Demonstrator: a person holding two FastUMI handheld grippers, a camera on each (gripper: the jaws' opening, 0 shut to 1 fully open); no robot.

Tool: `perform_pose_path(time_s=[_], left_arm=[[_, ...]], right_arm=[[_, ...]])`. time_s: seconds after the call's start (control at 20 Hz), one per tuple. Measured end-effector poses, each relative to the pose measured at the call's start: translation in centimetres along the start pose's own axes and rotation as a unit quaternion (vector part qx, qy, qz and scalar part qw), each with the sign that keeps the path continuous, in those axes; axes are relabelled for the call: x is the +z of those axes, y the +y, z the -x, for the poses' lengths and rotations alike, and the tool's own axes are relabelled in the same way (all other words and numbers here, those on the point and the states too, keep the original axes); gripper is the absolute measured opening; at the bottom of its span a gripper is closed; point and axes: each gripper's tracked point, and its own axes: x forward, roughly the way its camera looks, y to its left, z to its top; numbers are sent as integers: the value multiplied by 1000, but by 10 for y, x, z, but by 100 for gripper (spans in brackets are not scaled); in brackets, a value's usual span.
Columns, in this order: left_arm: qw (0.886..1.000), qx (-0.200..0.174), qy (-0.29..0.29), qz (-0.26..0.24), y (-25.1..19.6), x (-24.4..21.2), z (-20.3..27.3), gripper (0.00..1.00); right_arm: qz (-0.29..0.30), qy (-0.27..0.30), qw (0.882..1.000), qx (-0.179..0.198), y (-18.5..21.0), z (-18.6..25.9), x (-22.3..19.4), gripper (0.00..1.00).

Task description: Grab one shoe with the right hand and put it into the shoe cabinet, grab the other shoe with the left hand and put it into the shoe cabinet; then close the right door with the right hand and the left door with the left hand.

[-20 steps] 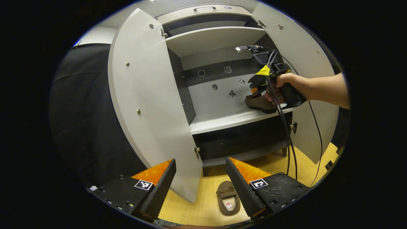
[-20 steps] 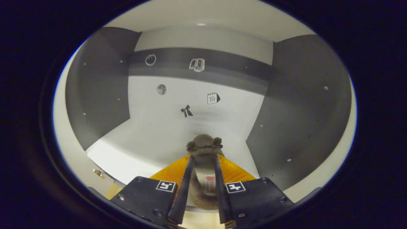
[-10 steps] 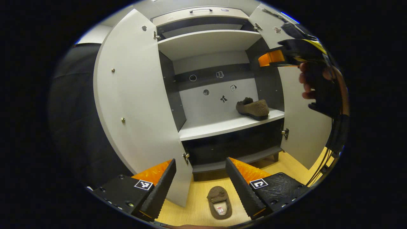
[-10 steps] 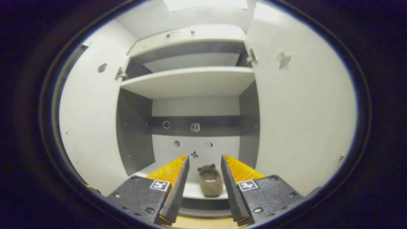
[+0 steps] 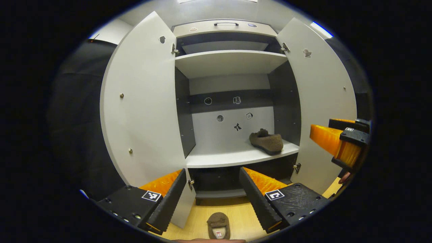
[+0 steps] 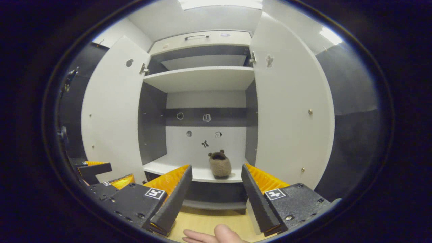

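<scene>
Fingers spread wide and empty on both the left gripper and right gripper, with one shoe on the cabinet shelf, the other shoe on the floor, both doors open.

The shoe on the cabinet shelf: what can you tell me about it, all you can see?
The shoe on the shelf is a brown slipper of fuzzy, fleece-like material with a darker sole and a small trim at the front. It sits upright on its sole on the pale middle shelf, towards the right side near the dark inner wall, apart from it. In the right gripper view its opening faces the camera. Nothing grips it; only the shelf touches it.
</scene>
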Motion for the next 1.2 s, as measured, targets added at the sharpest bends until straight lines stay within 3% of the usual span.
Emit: perform_pose_path(time_s=[0.1,0.25,0.55,0.75,0.95,1.05,1.2], left_arm=[[1000,10,-6,-2,0,2,1,96],[1000,2,8,-16,-10,-18,2,96],[994,-26,104,-20,-34,-133,-7,96],[981,-14,195,-8,-29,-234,-12,96],[953,12,301,23,-17,-318,-9,96],[946,18,322,24,-15,-335,-8,95],[947,21,318,31,-12,-335,-8,95]], right_arm=[[-16,19,1000,-15,-14,-1,-9,96],[-20,27,998,-47,-33,5,-16,93],[75,71,992,-71,-47,20,-39,93],[102,115,985,-79,-52,28,-55,94],[131,129,980,-80,-52,35,-56,95],[150,127,977,-78,-50,38,-53,95],[158,131,976,-71,-41,39,-54,95]])
